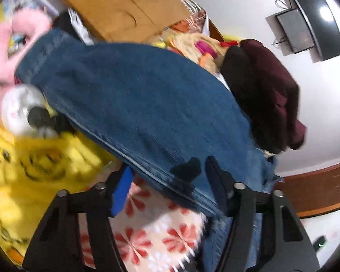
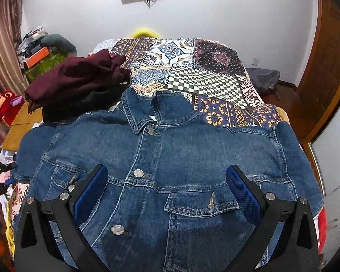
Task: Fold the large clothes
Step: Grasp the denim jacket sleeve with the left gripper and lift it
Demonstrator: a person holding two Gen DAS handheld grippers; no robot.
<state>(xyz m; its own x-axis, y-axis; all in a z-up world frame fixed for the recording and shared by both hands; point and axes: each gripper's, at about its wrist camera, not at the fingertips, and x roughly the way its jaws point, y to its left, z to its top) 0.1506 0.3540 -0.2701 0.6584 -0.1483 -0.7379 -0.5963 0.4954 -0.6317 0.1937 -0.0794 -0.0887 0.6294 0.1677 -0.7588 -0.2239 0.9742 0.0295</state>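
I see the denim jacket (image 2: pixel 161 158) lying front-up and buttoned on the bed (image 2: pixel 215 83), its collar at 12 o'clock from my right gripper (image 2: pixel 166 192), which hovers over the chest with jaws wide apart, holding nothing. My left gripper (image 1: pixel 167 179) is at the sleeve (image 1: pixel 133 104); its jaws are half open around the sleeve's edge, and I cannot tell if the pads press it. I judge the denim heavy and stiff, not slippery, so I would take the thick seams and hem.
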